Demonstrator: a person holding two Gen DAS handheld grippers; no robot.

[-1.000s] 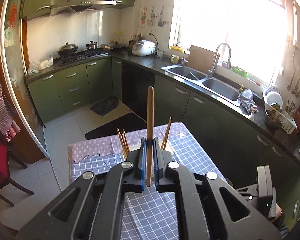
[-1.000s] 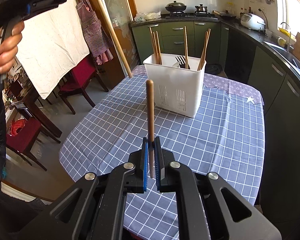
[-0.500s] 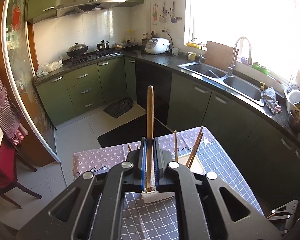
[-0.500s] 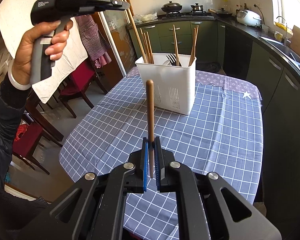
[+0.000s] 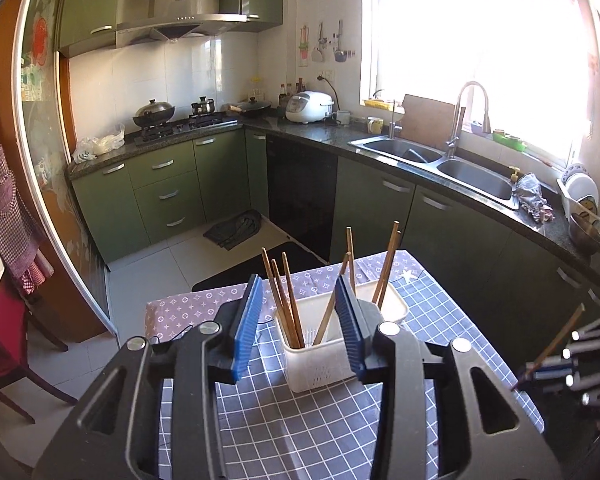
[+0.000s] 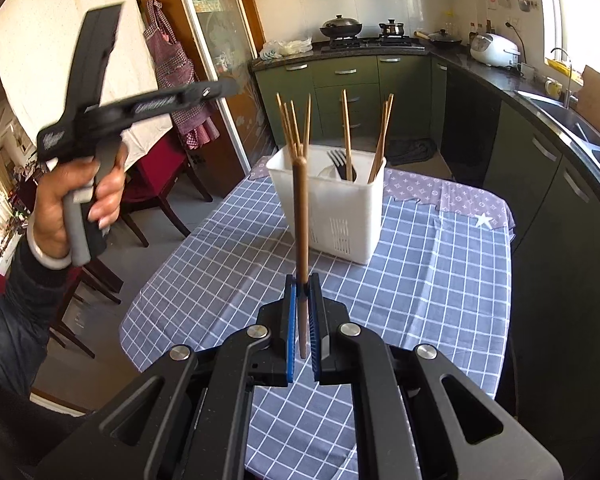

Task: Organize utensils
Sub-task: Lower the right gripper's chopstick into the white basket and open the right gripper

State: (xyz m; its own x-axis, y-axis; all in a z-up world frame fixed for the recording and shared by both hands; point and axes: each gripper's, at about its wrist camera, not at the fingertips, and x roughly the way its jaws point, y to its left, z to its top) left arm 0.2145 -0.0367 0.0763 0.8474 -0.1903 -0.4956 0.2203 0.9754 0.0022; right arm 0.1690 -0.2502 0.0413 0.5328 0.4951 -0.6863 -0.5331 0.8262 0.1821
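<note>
A white utensil caddy (image 5: 320, 364) stands on the checked tablecloth and holds several wooden chopsticks (image 5: 288, 300) and a dark fork (image 6: 337, 159). My left gripper (image 5: 298, 320) hovers just above the caddy's near side. Its jaws are opening and nothing is between the blue pads (image 5: 246, 328). In the right wrist view a hand holds the left gripper (image 6: 216, 90) up at the left, blurred. My right gripper (image 6: 303, 292) is shut on a brown wooden chopstick (image 6: 300, 220), which stands upright in front of the caddy (image 6: 340, 208).
The table (image 6: 440, 280) has a blue checked cloth and open floor on its left. Red chairs (image 6: 160, 176) stand beside it. Green kitchen cabinets (image 5: 168, 192), a stove and a sink (image 5: 472, 180) line the far walls. The right gripper (image 5: 540, 374) shows at the lower right of the left wrist view.
My left gripper sank toward the caddy and its jaws parted. The wooden stick it held is gone from between them. The right gripper kept its chopstick and rose slightly.
</note>
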